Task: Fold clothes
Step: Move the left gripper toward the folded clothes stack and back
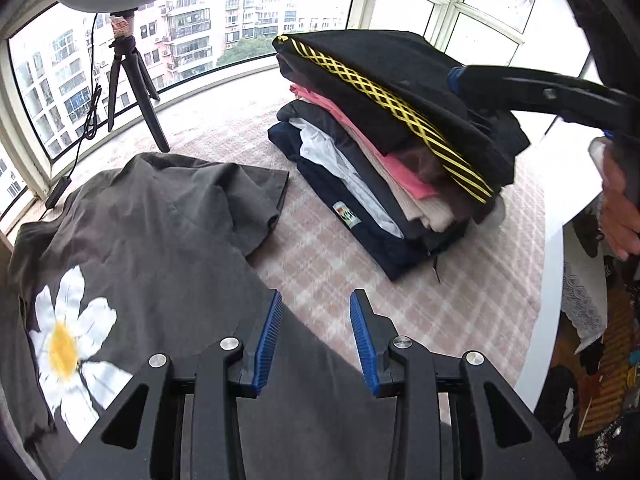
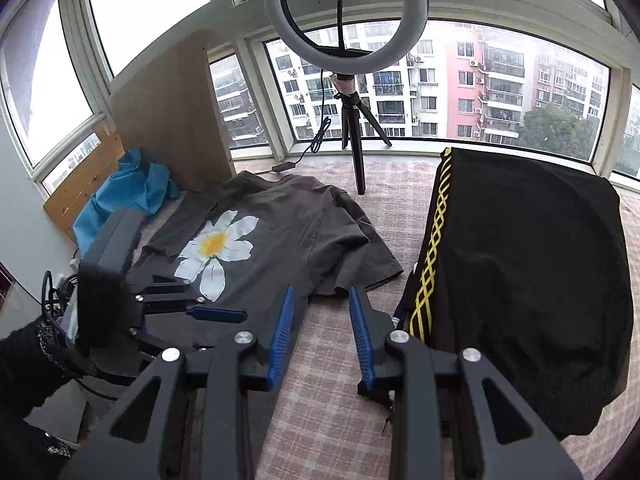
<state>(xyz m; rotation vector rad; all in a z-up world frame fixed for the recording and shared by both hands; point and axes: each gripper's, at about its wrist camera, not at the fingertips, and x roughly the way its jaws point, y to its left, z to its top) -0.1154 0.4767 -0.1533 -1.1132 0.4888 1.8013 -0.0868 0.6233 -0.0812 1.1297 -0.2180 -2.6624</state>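
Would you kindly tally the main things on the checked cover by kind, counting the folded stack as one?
Unfolded grey T-shirt with a daisy print: 1
Stack of folded clothes, black garment with yellow trim on top: 1
Ring light on a tripod: 1
Blue cloth in the corner: 1
Total: 4

Left wrist: close above the shirt [image 1: 152,240], looking down, stack [image 1: 392,152] to its right. Right wrist: further right, facing the windows. Shared: shirt [image 2: 280,236], stack, tripod [image 2: 356,132].
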